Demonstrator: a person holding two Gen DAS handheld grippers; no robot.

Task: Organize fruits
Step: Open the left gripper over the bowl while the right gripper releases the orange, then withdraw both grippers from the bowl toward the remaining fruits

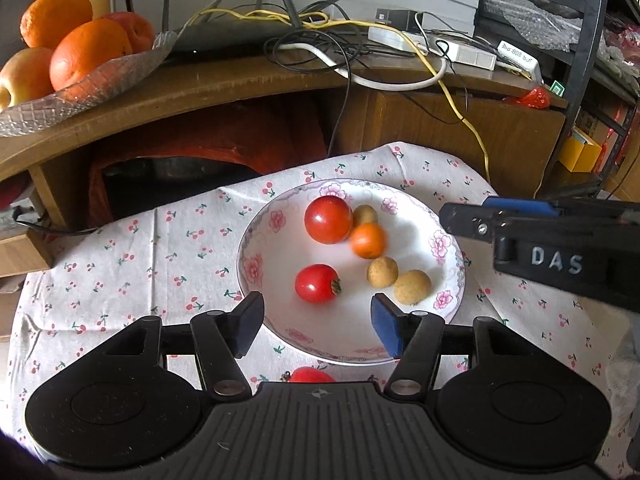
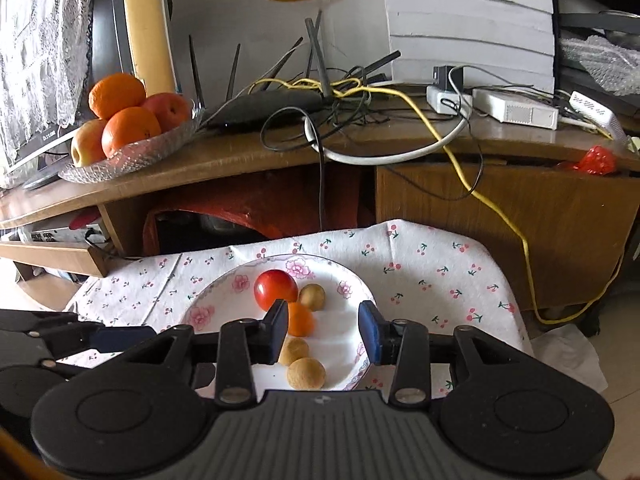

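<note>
A curved wooden desk (image 2: 248, 160) fills the background. On its top a black router (image 2: 264, 110) with upright antennas sits in a tangle of dark cables, with a yellow cable (image 2: 496, 204) trailing off the desk's front edge toward the floor. Right of the router lie white adapter boxes (image 2: 516, 110) (one carries a black plug). Under the desk, red fabric (image 1: 224, 140) fills the open recess. A red scrap (image 2: 596, 160) rests at the desk's right end.

A red fruit (image 1: 311, 375) is peeking out at bottom centre, mostly hidden behind the left gripper's body; the apple (image 1: 20, 76) is being cut off at the left edge.
</note>
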